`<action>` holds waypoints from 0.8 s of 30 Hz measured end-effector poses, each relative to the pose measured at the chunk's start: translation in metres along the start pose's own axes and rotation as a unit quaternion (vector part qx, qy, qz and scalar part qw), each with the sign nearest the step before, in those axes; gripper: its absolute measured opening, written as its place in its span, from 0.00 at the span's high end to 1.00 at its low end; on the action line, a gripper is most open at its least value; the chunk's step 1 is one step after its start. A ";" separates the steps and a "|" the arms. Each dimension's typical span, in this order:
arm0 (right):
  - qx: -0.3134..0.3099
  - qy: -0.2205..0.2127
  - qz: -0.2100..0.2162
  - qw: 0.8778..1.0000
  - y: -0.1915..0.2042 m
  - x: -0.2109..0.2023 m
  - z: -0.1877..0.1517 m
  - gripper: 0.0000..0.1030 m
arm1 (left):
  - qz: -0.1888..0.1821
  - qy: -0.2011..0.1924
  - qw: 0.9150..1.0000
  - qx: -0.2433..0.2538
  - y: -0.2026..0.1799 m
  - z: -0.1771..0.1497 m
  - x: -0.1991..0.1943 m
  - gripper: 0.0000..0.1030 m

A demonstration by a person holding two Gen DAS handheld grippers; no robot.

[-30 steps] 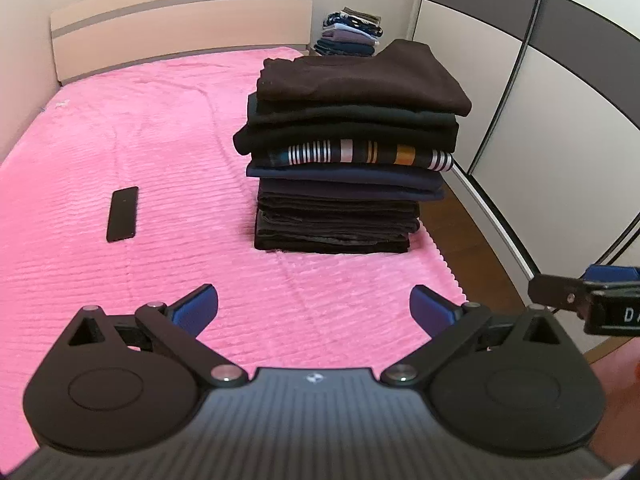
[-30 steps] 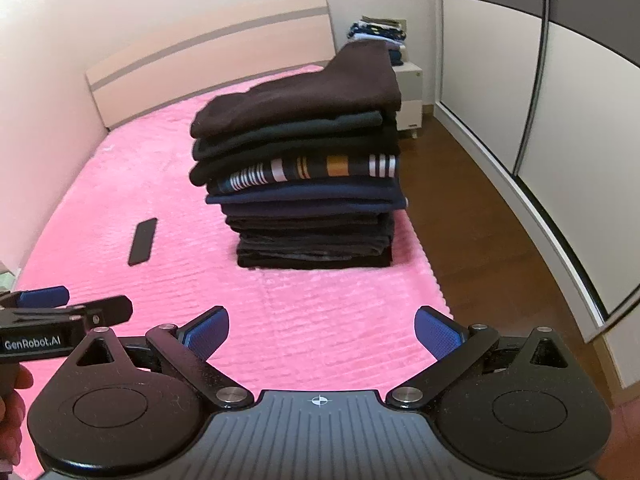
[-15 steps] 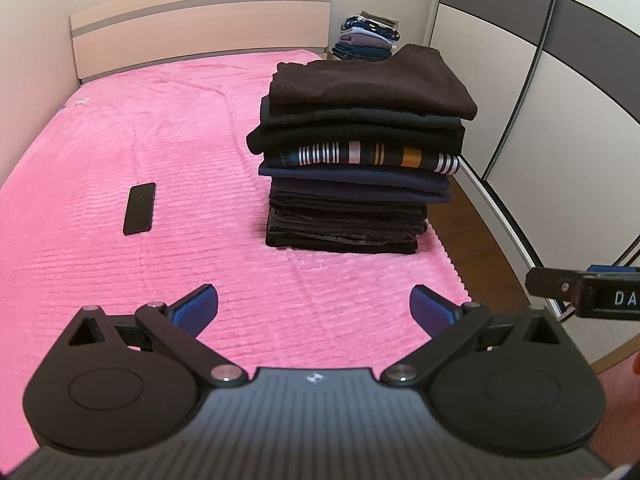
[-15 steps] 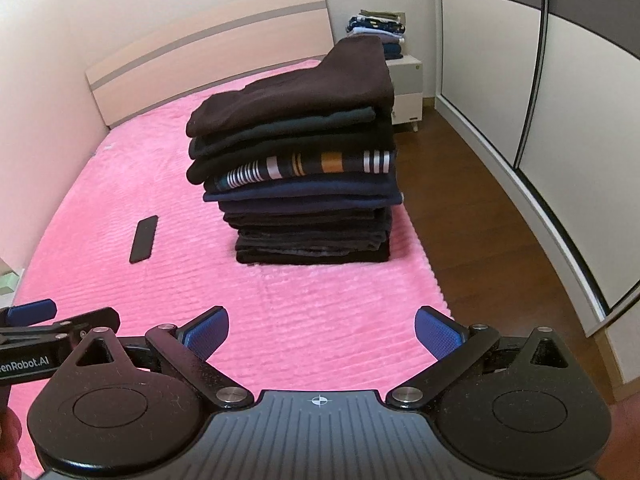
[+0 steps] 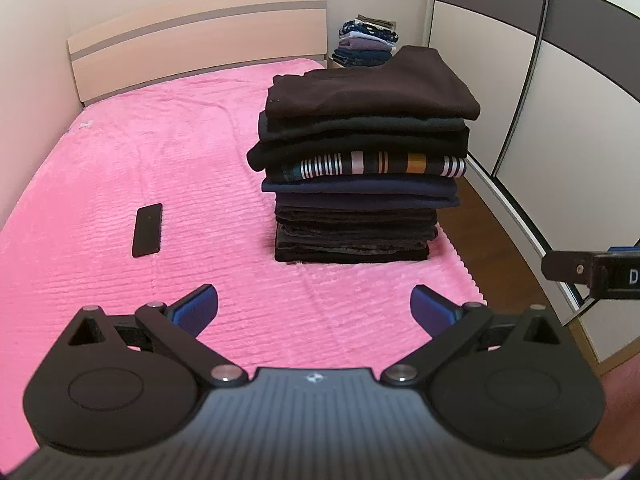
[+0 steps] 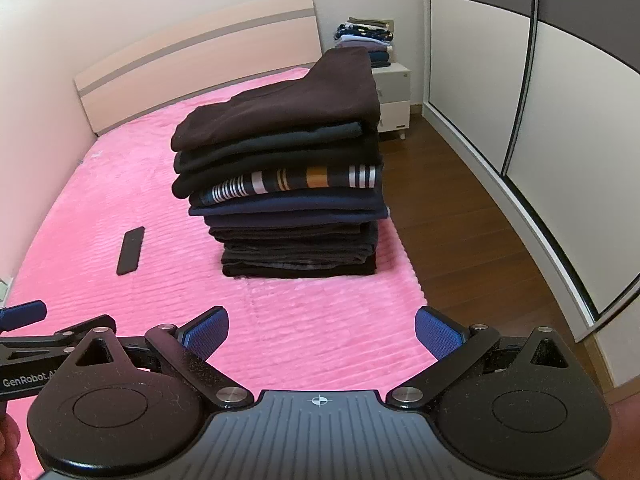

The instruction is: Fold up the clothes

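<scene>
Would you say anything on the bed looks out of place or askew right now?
Mostly tidy. The stack of folded clothes overhangs its narrower base, its top brown garment sloping upward. A black phone lies alone on the pink bedspread.

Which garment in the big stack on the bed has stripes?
The striped shirt, fourth from the top of the stack; the garments around it are plain dark.

Clothes stack (image 5: 364, 168) on bed (image 5: 120, 168); phone (image 5: 147, 229) left of stack.

Ribbed plush pink bedspread (image 5: 100, 184), matt folded cloth stack (image 5: 360, 168), glossy wooden floor (image 6: 460, 216).
</scene>
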State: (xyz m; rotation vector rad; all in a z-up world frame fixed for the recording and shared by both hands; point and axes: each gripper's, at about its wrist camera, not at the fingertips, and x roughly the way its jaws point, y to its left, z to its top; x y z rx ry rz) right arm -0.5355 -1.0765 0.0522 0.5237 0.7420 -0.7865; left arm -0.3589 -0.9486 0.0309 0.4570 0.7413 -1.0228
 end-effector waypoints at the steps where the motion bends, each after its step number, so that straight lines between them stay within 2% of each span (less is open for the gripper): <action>1: -0.001 0.000 0.000 1.000 0.001 0.000 0.000 0.01 | -0.001 0.001 1.000 0.000 0.000 0.000 0.001 0.02; 16: -0.010 0.001 0.002 1.000 0.007 0.004 0.003 0.01 | -0.002 0.001 1.000 -0.007 0.001 0.000 0.006 0.02; 24: -0.012 0.002 0.002 1.000 0.006 0.004 0.002 0.01 | -0.003 -0.013 1.000 -0.006 -0.002 0.000 0.003 0.01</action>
